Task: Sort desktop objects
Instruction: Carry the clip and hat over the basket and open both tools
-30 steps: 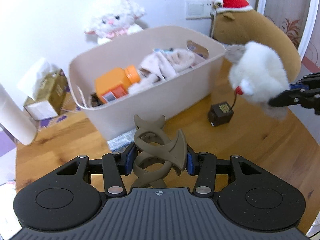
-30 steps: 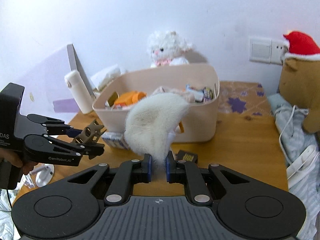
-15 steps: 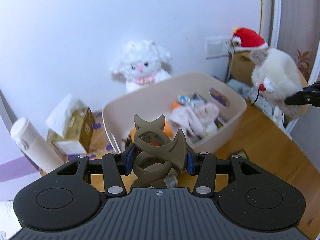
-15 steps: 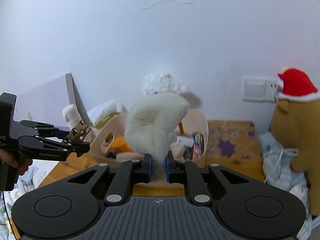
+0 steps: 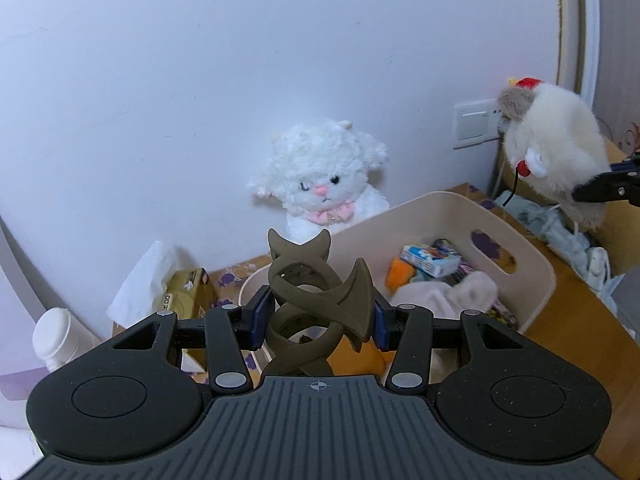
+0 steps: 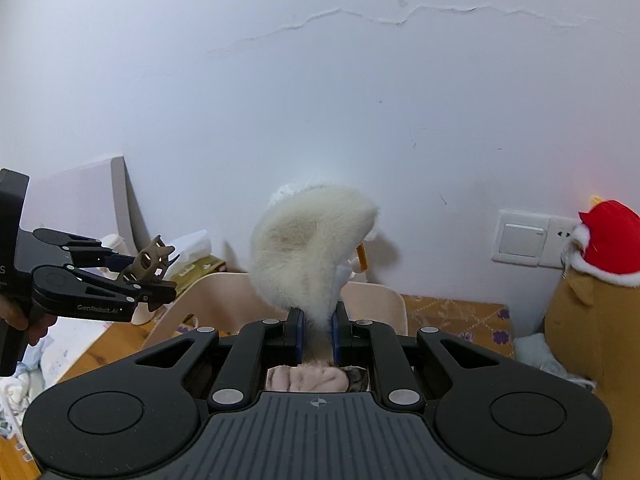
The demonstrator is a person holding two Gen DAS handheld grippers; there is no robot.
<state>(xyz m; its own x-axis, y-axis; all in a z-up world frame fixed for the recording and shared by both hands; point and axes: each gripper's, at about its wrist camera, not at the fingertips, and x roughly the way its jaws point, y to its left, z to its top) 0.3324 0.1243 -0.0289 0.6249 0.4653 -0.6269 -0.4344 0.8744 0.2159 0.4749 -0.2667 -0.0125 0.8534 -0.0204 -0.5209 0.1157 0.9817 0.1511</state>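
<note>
Wooden surface point(image 5: 568, 300) runs up to a white wall; on it stands a cream bin point(image 5: 532, 276) holding a pink cloth point(image 5: 448, 292), an orange item and a small printed box point(image 5: 430, 260). Brown plush with red hat point(image 6: 588, 312) sits at the right end, against the wall. White lamb plush point(image 5: 320, 180) sits behind the bin, just beside the wall. Tissue box point(image 5: 188, 292) stands left of the bin, a white bottle point(image 5: 56, 340) further left.

Right claw point(image 6: 316, 332) — narrow, pads pinched on the lower fur of a white fluffy toy point(image 6: 308, 248), held up above the bin; a red bead and dark cord show on its face in the left view, possibly a nose. Left claw point(image 5: 320, 318) — half-spread, pads pressed on both sides of a brown hair clip point(image 5: 316, 300), held in the air over the bin's near rim.
</note>
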